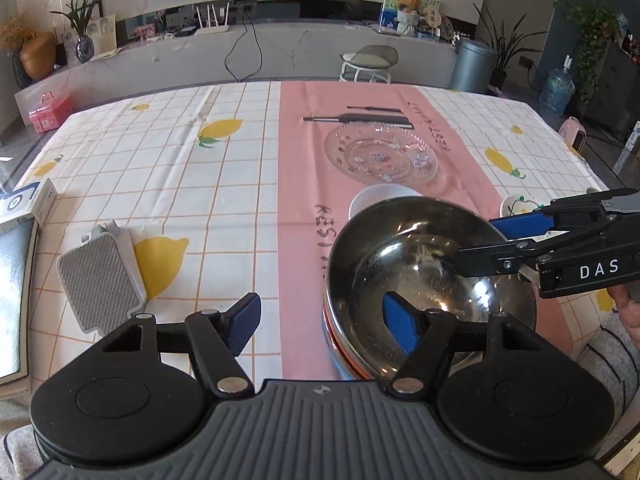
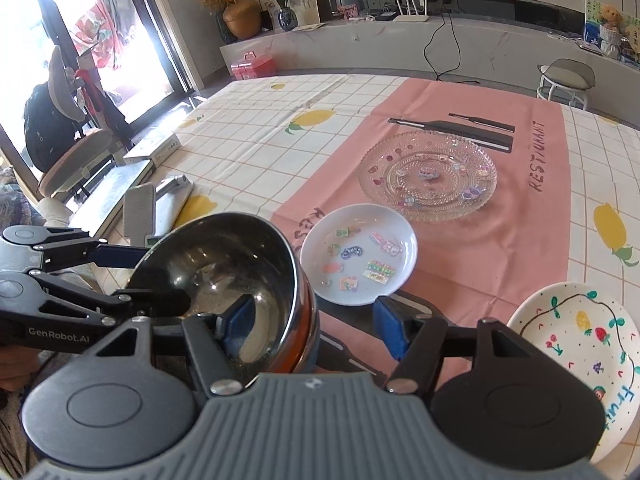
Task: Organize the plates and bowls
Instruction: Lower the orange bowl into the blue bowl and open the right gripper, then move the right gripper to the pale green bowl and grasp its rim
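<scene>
A steel bowl [image 1: 432,276] with an orange outer band stands on the pink strip of the tablecloth [image 1: 304,184], near the front edge. My left gripper [image 1: 322,326] is open and straddles its near left wall, one pad inside, the other over bare cloth. My right gripper [image 2: 314,324] straddles the opposite wall, open, with cloth showing between the outer pad and the bowl [image 2: 224,280]. Behind the bowl sit a white dish [image 2: 358,256] with stickers and a clear glass plate [image 2: 428,176]. A painted plate [image 2: 576,352] lies at the right.
A grey mesh pad [image 1: 100,280] lies left of the bowl, and a white box [image 1: 28,200] and a flat tray sit at the table's left edge. The hand holding the right gripper [image 1: 628,308] shows at the right border. A stool [image 1: 370,60] stands beyond the table.
</scene>
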Motion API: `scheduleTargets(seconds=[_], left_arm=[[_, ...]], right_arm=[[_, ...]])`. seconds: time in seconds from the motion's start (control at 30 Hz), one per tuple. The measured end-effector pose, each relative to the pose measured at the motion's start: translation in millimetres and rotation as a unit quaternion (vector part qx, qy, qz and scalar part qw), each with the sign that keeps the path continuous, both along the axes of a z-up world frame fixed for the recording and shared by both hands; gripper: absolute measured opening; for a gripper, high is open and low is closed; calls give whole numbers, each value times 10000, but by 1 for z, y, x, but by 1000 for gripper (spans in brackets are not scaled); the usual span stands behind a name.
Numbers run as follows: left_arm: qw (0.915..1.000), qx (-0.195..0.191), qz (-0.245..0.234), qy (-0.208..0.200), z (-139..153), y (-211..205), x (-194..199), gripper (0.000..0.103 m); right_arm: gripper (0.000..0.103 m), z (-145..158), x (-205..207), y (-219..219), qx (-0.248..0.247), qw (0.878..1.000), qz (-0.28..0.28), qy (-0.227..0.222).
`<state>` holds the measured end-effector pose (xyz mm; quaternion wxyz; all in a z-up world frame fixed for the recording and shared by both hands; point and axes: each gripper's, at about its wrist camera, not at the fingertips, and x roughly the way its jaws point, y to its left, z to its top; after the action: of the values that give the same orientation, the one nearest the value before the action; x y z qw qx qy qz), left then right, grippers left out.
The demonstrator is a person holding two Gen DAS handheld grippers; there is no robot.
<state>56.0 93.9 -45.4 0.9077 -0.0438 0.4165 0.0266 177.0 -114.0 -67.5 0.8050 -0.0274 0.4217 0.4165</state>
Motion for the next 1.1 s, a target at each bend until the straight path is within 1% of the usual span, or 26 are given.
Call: scheduleTargets(seconds=[0.07, 0.17, 0.23, 0.27, 0.3, 0.33, 0.4, 0.5, 0.57, 0.7, 0.83, 0.93, 1.03, 1.1], left_arm=[[9999, -28, -1, -97, 5, -2, -1, 82], [9995, -68, 37, -312, 19, -5, -1, 82], [9988, -127, 58, -470, 31, -9, 0, 82], [9984, -153, 64, -537, 38, -11, 1, 82], [9980, -186, 61, -608, 44, -14, 3, 82], [9976, -209, 64, -656, 50, -17, 5, 82], [9980, -197, 208, -563, 61, -26, 11, 82], [9969, -434, 210, -616, 74, -41, 17, 82], [9966, -515, 67, -637, 83, -55, 20, 82], [9977, -271, -133, -610, 100, -94, 29, 82], [9975, -188, -412, -551, 112, -127, 45, 82], [9967, -37, -616, -531, 118, -152, 56, 82], [9956, 21, -814, -471, 120, -175, 68, 82], [9950, -8, -927, -359, 116, -188, 78, 82]], right_arm=[[65, 8, 2, -7, 136, 9999, -56, -22], [66, 30, 5, -23, 322, 9987, -328, -234], [72, 49, 6, -37, 333, 9971, -523, -434], [79, 59, 5, -46, 251, 9963, -617, -549], [81, 68, 3, -54, 175, 9945, -780, -679], [81, 77, 1, -64, 123, 9917, -981, -817], [81, 92, -3, -88, 197, 9837, -1457, -1034], [81, 102, -7, -128, 661, 9721, -2009, -1011], [81, 102, -10, -153, 882, 9641, -2303, -981], [81, 93, -9, -188, 726, 9504, -2854, -999], [81, 77, -4, -227, 759, 9320, -3478, -681], [80, 65, -1, -250, 641, 9167, -3908, -526], [80, 53, 1, -269, 571, 9004, -4296, -388], [80, 46, 3, -279, 602, 8936, -4441, -264]])
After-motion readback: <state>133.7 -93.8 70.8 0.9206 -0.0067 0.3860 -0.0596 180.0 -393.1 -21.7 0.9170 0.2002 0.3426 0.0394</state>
